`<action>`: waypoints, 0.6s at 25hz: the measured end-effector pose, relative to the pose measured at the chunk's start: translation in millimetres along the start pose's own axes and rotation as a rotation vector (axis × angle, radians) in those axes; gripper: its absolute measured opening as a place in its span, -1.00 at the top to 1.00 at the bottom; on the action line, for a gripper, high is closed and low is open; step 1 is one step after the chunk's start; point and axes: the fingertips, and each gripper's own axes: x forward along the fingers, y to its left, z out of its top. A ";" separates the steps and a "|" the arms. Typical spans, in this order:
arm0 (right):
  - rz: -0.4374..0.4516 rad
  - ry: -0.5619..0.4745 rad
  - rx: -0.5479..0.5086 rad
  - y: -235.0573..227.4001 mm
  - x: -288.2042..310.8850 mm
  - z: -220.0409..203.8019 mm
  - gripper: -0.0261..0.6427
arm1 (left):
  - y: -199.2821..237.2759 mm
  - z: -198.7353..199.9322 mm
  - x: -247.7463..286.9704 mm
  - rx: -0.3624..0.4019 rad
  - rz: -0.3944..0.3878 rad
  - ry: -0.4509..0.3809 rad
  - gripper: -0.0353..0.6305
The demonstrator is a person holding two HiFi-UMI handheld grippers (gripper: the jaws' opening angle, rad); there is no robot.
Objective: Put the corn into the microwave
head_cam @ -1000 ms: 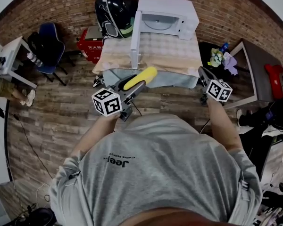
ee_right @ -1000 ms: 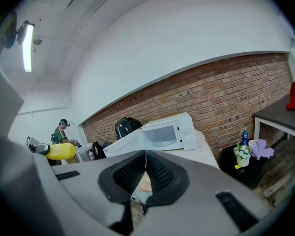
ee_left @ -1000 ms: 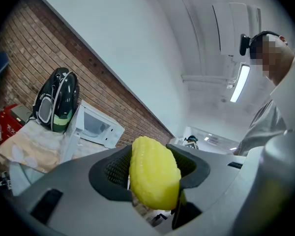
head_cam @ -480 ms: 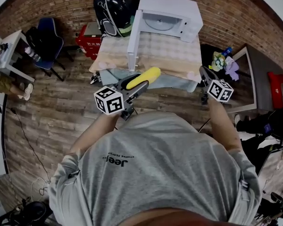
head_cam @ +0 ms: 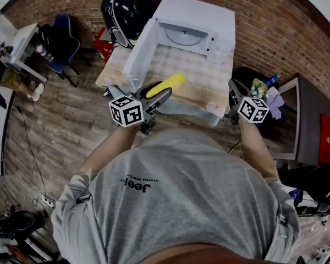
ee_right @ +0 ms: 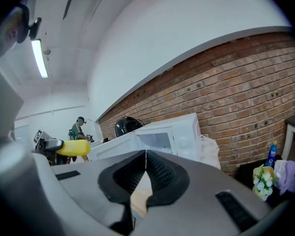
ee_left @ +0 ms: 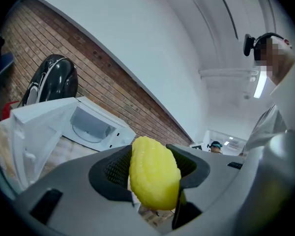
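Broadly, a rough red brick wall (head_cam: 275, 15) backs a table (head_cam: 181, 73) covered in a pale checked cloth. On that cloth stands the microwave (head_cam: 195, 21), a boxy white smooth-sided oven with its door (head_cam: 136, 56) swung wide open to its left. Its cavity (head_cam: 182, 36) holds a round turntable plate. Just left of the microwave sits a glossy black domed case (head_cam: 126, 7).

In front of the microwave's open door, over the near table edge, the left gripper (head_cam: 166, 91) has its grey jaws with dark ribbed pads clamped on the corn (head_cam: 168, 83). The corn is a bright yellow, bumpy, blunt-ended cob; it sticks out past the jaw tips towards the oven and is well short of the cavity. The left gripper view shows the pads pressing on both sides of the cob (ee_left: 154, 173).

To the right of the microwave's front, the right gripper (head_cam: 232, 84) has its jaws closed together, pad against pad, with nothing between them (ee_right: 145, 154).
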 end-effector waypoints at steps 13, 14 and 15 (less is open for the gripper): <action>0.157 0.032 -0.027 -101.1 32.0 30.5 0.87 | 20.0 8.9 134.5 -0.008 0.174 0.016 0.20; 0.165 0.035 -0.030 -102.5 36.8 30.9 0.87 | 23.9 10.2 138.8 -0.006 0.183 0.020 0.20; 0.173 0.039 -0.029 -103.0 42.5 30.5 0.87 | 28.4 11.9 142.0 -0.003 0.189 0.024 0.20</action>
